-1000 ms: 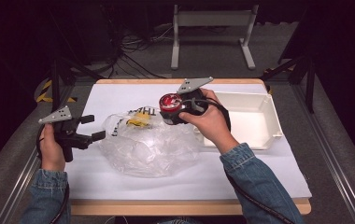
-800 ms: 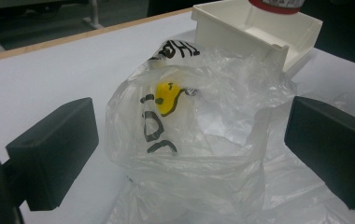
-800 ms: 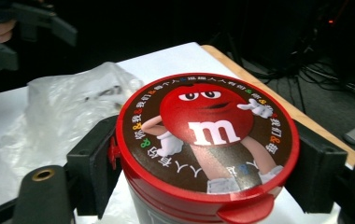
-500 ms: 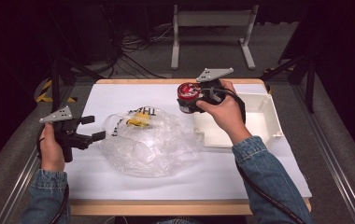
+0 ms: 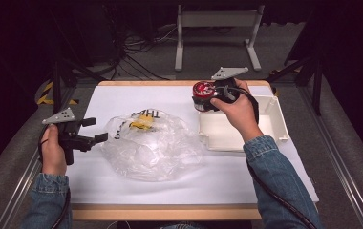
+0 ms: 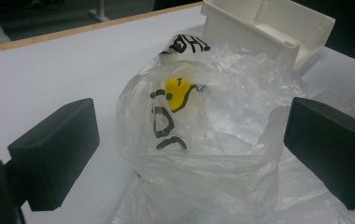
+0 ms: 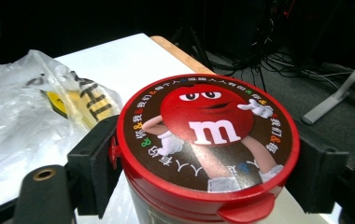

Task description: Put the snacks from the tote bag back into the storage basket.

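My right tool [image 5: 203, 97] has its jaws closed on the candy tub [image 5: 202, 95], pads pressing its sides just under the lid, one on each side. The tub hangs above the far left corner of the white tray [image 5: 273, 125], near the far edge of the worktop [image 5: 122, 98]. My guess: the tub came out of the bag and is headed for the tray, so I carry it high enough to get over the tray's wall. Gripping below the lid makes sense, since the lip of the lid sits over the pads and would stop a slip.

The tub is a round plastic container with a glossy red lid [image 7: 207, 135], a cartoon candy figure printed on top, and a small flip tab at the front rim. Smooth, rigid, curved sides: flat pads meet it along narrow lines only.

My left tool [image 5: 90, 131] stands open at the bag's [image 5: 153, 145] left edge, jaws wide, holding nothing. In the left gripper view the plastic bulges between the pads [image 6: 54, 151] without being pinched. I read it as parked there to steady the bag if needed.

The bag is thin clear film, crumpled and shiny, with black lettering and a yellow smiley [image 6: 178, 92]. The tray is matte white, rectangular, with moulded walls.
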### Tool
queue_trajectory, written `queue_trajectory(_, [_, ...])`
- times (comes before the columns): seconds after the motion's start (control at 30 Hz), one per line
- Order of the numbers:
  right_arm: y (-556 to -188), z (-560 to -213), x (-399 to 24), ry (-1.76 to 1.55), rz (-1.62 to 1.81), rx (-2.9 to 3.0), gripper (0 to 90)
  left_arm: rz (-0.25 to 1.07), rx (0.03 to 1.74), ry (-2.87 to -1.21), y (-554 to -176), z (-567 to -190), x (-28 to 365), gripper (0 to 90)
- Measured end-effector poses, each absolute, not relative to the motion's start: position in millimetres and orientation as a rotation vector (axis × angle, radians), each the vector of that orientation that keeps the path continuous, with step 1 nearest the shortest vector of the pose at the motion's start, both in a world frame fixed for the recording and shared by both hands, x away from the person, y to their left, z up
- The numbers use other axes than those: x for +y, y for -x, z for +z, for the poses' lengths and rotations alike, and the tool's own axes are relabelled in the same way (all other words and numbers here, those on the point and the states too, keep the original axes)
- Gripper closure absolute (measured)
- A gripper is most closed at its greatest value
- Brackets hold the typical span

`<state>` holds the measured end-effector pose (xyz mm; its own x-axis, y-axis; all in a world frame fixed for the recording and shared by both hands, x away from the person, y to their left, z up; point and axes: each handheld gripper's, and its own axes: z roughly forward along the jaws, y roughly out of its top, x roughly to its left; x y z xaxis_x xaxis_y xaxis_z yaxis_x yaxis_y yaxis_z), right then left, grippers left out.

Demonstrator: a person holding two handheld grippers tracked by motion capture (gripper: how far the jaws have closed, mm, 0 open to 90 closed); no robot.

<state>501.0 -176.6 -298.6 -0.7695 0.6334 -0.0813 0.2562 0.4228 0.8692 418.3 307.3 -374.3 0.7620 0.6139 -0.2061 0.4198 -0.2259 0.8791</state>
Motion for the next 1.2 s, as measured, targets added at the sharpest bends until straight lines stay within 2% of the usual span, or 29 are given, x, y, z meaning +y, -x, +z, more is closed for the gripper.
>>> queue_trajectory(0.37, [-510.5,-310.1,-192.7,-0.787,1.301,2.259,22.0,0.244,0.794,-1.877,-419.4,-375.3,307.2,4.3])
queue_trajectory(1.2, [-525.4,-361.0,-210.5,-0.858,1.258,2.235,22.1,0.235,0.797,-1.899,-419.4,-376.9,305.2,4.3])
